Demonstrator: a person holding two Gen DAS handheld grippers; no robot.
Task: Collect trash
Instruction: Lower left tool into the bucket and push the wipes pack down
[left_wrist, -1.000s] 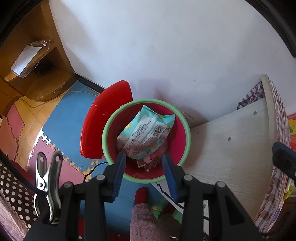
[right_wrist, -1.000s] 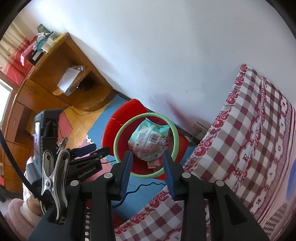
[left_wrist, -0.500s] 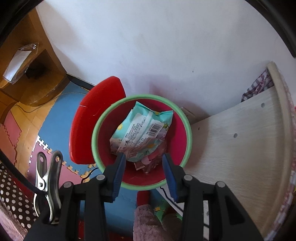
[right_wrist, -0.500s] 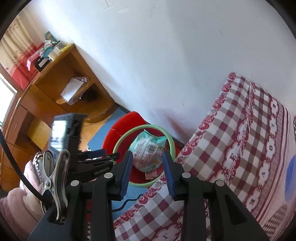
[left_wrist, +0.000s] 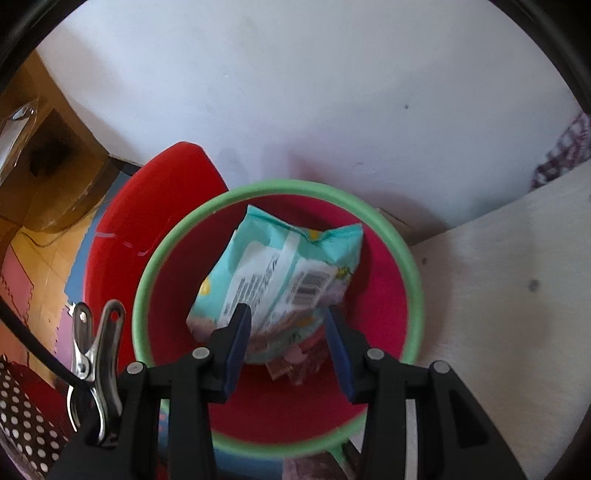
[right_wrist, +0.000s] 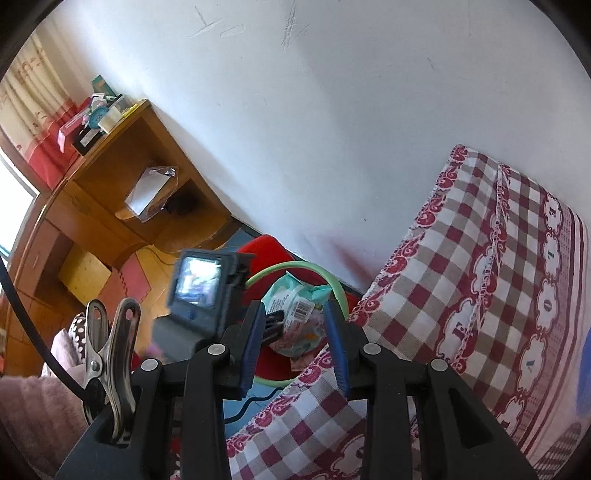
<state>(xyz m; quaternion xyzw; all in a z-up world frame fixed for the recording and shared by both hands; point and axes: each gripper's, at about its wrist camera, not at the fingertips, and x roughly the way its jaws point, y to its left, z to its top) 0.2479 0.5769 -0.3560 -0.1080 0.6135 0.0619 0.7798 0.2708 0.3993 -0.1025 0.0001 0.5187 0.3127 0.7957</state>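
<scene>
A red bin with a green rim (left_wrist: 155, 266) stands on the floor by the wall, its red lid (left_wrist: 147, 206) swung open to the left. A crumpled teal wrapper (left_wrist: 280, 266) lies on top of other wrappers inside. My left gripper (left_wrist: 287, 317) hangs open just over the bin's mouth, pointing steeply down, fingertips either side of the wrapper's near end; I cannot see them pressing on it. My right gripper (right_wrist: 295, 314) stands open and empty above the bed's edge, with the green rim (right_wrist: 336, 288), the teal wrapper (right_wrist: 295, 299) and the left gripper's camera body (right_wrist: 199, 291) beyond it.
A bed with a red-checked cover (right_wrist: 480, 258) fills the right side; its pale wooden side board (left_wrist: 498, 314) stands right next to the bin. A wooden desk with shelves (right_wrist: 110, 206) is at the left. Coloured foam mats (left_wrist: 37, 258) and a black cable (right_wrist: 247, 402) lie on the floor.
My left gripper has come down towards the bin, which now fills much more of its view. My right gripper has tilted up a little and shows more wall and bed.
</scene>
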